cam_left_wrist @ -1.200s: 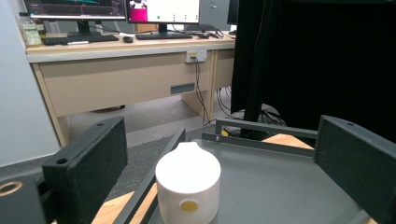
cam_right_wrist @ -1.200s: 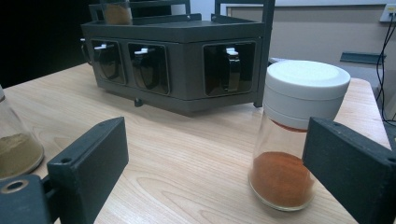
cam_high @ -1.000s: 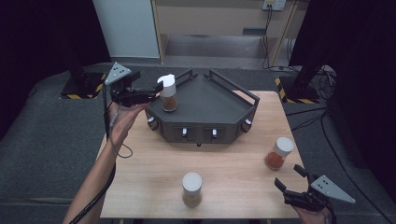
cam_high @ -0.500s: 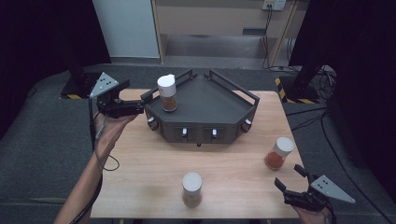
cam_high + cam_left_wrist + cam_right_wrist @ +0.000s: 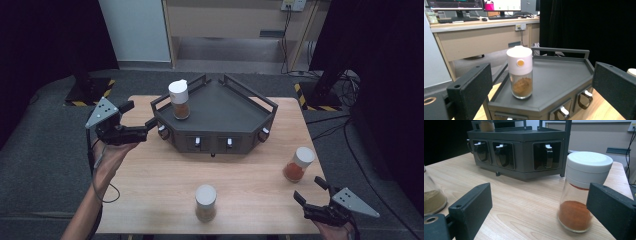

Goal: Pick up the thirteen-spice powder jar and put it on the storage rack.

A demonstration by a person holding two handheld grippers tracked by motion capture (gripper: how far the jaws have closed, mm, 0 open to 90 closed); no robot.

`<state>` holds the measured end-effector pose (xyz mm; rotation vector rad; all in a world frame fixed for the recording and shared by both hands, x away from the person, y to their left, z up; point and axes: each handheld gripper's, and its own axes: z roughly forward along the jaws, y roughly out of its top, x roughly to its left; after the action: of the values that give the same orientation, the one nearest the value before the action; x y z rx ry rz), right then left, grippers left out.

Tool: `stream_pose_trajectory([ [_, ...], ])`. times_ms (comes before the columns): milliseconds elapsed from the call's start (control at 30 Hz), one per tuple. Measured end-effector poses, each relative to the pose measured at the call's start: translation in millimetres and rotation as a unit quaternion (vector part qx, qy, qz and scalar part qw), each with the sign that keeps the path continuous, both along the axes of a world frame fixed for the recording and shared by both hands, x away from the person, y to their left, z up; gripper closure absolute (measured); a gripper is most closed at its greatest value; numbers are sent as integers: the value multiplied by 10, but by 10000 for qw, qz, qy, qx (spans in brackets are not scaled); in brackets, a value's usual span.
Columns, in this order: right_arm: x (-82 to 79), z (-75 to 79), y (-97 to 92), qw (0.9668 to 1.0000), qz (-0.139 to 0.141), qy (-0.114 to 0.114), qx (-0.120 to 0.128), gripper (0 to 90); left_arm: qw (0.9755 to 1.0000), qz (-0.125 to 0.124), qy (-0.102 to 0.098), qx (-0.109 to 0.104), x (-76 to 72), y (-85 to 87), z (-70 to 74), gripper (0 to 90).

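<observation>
A dark grey spice rack (image 5: 220, 107) with small drawers stands at the back middle of the wooden table (image 5: 150, 185). On its top left corner a white-capped jar of brown spice (image 5: 179, 99) (image 5: 520, 72) stands upright. My left gripper (image 5: 142, 125) (image 5: 541, 92) is open, empty, just left of the rack and level with that jar. A jar of orange spice (image 5: 298, 164) (image 5: 581, 192) stands at the right of the table, a tan-spice jar (image 5: 205, 202) (image 5: 431, 200) near the front middle. My right gripper (image 5: 308, 195) (image 5: 544, 217) is open at the front right corner, just short of the orange jar.
The rack (image 5: 519, 147) has raised rails along its back edges and several drawers with metal pulls in front. Bare table lies between the rack and the front jars. A desk with monitors (image 5: 474, 22) stands beyond the table; dark curtains hang at both sides.
My left gripper has let go of the brown-spice jar and drawn back left and toward the person, lower beside the rack. The jar stays on the rack. The right gripper has not moved.
</observation>
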<state>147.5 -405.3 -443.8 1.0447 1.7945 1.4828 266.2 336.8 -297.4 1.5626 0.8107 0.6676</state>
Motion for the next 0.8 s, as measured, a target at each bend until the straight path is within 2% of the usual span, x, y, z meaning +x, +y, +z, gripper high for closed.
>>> stream_pose_trajectory([
  [200, -2, 1, -3, 10000, 10, -1, 2, 65, 10000, -72, -44, 53, -118, 20, -119, 24],
  [433, -11, 17, 17, 10000, 18, -8, -43, 65, 9998, -208, -14, -47, -267, 86, -343, 25],
  [600, 1, 14, 17, 10000, 22, 8, -31, 65, 9999, -153, -26, 40, -338, 83, -430, 25],
  [800, -5, 11, 13, 10000, 11, -16, -32, 65, 9999, -124, -25, -51, -455, 97, -619, 26],
])
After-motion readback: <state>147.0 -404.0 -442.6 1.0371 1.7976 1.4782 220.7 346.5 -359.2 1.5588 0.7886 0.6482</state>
